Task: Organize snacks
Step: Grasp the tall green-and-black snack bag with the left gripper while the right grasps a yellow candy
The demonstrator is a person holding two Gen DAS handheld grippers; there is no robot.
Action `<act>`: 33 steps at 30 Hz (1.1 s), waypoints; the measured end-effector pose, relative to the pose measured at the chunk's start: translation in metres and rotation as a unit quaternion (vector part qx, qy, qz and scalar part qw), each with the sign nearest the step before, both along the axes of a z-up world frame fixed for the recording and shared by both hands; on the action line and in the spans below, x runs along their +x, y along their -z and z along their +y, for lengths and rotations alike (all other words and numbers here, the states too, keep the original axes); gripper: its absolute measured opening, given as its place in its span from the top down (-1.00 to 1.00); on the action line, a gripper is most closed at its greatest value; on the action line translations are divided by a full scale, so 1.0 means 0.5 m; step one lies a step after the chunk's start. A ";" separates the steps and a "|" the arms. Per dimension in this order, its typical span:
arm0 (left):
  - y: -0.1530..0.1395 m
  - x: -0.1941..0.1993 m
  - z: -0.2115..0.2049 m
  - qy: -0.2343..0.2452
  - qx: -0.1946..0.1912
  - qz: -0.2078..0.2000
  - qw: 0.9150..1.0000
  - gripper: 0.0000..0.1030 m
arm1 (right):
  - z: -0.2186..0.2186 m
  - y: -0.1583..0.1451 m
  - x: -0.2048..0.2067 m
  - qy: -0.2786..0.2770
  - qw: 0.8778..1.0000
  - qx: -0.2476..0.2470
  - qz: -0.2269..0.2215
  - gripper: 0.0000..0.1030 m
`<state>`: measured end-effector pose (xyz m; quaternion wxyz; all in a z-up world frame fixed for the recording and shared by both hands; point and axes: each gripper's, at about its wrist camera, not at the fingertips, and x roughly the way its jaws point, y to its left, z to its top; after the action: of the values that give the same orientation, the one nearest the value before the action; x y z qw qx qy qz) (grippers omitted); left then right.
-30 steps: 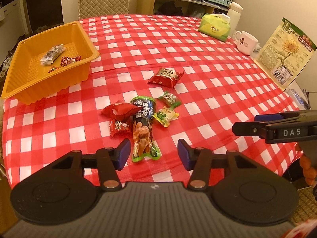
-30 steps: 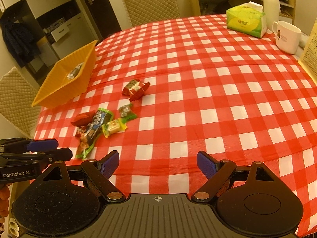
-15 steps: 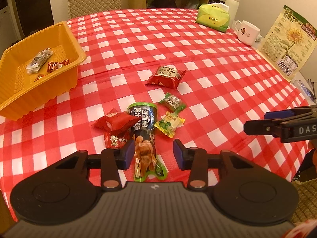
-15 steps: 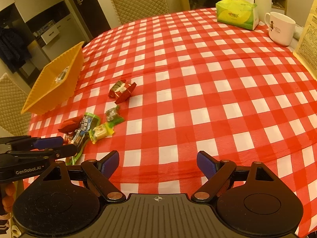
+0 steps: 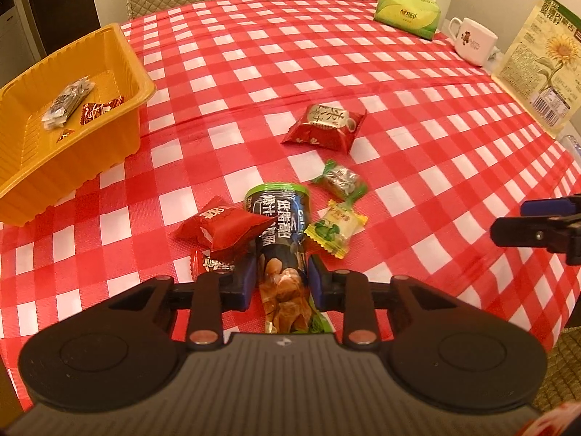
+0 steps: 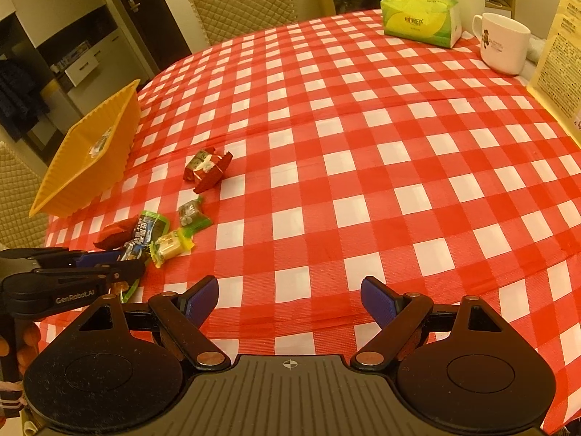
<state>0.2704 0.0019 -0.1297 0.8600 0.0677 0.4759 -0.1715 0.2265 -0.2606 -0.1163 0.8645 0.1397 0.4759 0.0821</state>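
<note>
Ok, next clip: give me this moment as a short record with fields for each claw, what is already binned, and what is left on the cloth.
left claw: closing around the long dark nut packet, pads at its sides
right claw: open, nothing between the pads, over bare checked tablecloth
orange tray: holds a silver packet and small red sweets
loose on cloth: two red packets, one partly hidden red sweet, green sweet, yellow sweet
far edge: tissue box, white mug

Green tissue box [image 6: 421, 18], white mug [image 6: 503, 41] and sunflower-printed packet [image 5: 544, 69] along the checked tablecloth's [image 6: 363, 145] far edge
</note>
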 end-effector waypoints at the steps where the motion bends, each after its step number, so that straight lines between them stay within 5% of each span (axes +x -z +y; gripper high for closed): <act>1: 0.000 0.000 0.000 -0.003 -0.001 0.000 1.000 0.48 | 0.000 0.000 0.000 0.000 1.000 0.000 0.000 -0.65; 14: -0.066 -0.053 0.021 -0.004 -0.032 -0.033 0.999 0.49 | 0.025 -0.012 0.004 -0.021 1.000 0.006 -0.011 -0.65; 27: -0.132 -0.106 0.116 -0.060 -0.044 -0.068 0.995 0.49 | 0.133 -0.015 0.024 -0.092 0.995 0.018 -0.031 -0.64; 33: -0.133 -0.123 0.186 -0.102 -0.039 -0.069 0.992 0.49 | 0.187 0.001 0.049 -0.116 0.993 0.020 -0.029 -0.32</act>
<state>0.2090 0.0947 -0.0631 0.9058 -0.0025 0.4127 -0.0964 0.2512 -0.1673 -0.1168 0.8597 0.0979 0.4616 0.1955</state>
